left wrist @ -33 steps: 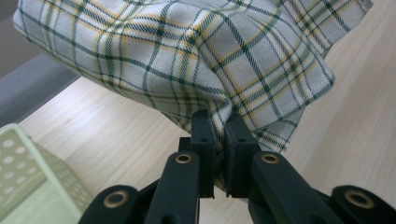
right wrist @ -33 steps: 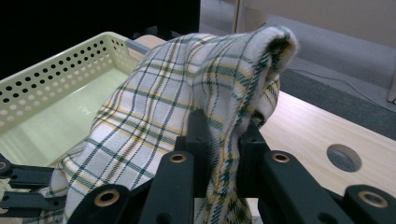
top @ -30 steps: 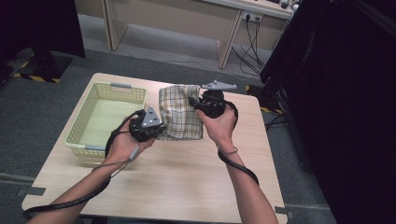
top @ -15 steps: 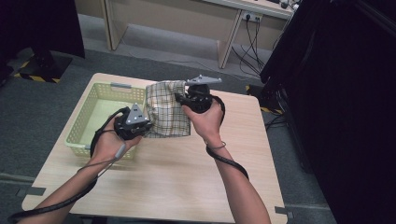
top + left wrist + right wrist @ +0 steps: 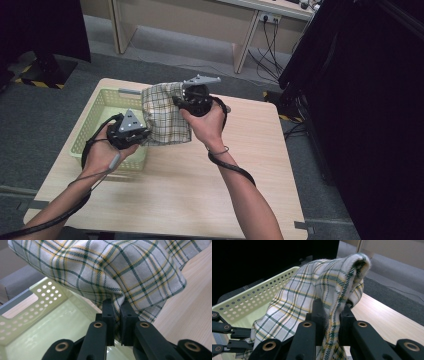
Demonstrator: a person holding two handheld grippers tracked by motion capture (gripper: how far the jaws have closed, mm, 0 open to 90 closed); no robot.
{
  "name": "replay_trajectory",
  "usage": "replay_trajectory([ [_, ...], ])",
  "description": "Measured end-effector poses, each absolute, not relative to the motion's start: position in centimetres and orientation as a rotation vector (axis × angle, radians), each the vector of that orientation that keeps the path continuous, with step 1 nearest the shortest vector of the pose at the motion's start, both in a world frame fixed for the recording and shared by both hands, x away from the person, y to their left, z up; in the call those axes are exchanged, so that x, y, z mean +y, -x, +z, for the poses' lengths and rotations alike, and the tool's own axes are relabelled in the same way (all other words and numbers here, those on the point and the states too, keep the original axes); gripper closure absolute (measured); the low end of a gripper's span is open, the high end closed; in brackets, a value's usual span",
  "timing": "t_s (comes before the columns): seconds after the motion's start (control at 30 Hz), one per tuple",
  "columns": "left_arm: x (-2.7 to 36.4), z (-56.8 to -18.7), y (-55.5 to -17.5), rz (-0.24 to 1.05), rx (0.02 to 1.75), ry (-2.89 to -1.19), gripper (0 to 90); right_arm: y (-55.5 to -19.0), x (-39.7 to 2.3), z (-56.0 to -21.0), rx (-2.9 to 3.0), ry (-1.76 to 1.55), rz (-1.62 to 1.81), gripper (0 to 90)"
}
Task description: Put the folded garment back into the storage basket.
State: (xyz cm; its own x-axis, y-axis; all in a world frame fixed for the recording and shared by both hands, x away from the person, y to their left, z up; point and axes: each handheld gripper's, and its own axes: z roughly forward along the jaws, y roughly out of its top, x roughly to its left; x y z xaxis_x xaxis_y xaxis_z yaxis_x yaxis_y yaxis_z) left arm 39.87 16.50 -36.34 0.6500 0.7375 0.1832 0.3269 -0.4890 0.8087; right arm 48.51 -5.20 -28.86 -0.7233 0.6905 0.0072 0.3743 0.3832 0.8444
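Note:
A folded plaid cloth (image 5: 165, 117) of white, green and yellow hangs in the air between both grippers. My left gripper (image 5: 146, 136) is shut on its lower near edge, and in the left gripper view the jaws (image 5: 117, 305) pinch a fold of the cloth (image 5: 112, 270). My right gripper (image 5: 181, 101) is shut on the upper far edge; in the right gripper view the cloth (image 5: 312, 290) bunches between the jaws (image 5: 331, 308) and drapes over them. The cloth hangs over the right rim of a pale green perforated basket (image 5: 85, 142).
The basket (image 5: 37, 305) sits at the left end of a light wooden table (image 5: 200, 190). Bare tabletop (image 5: 384, 322) lies to the right of the cloth. A desk with cables stands beyond the table, and a dark screen is on the right.
Both hands have carried the cloth leftward, from over the table's middle to over the basket's right rim. Both grips stay as they were.

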Motion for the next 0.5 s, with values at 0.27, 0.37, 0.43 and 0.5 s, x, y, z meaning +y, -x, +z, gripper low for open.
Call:
replay_trajectory([
  [0.27,18.0,-36.6,-39.6,0.687,0.855,-2.083,84.1,-48.6,-3.6,-29.0,2.322,-0.911,1.274,79.7],
  [0.37,18.4,-36.8,-39.6,0.686,0.867,-2.084,84.1,-48.7,-3.1,-29.2,2.331,-0.907,1.272,79.7],
  [0.43,18.6,-36.8,-39.5,0.688,0.871,-2.085,84.1,-48.7,-2.9,-29.2,2.335,-0.906,1.272,79.7],
  [0.5,19.0,-36.8,-39.4,0.692,0.879,-2.085,84.1,-48.8,-2.6,-29.3,2.339,-0.906,1.273,79.7],
])
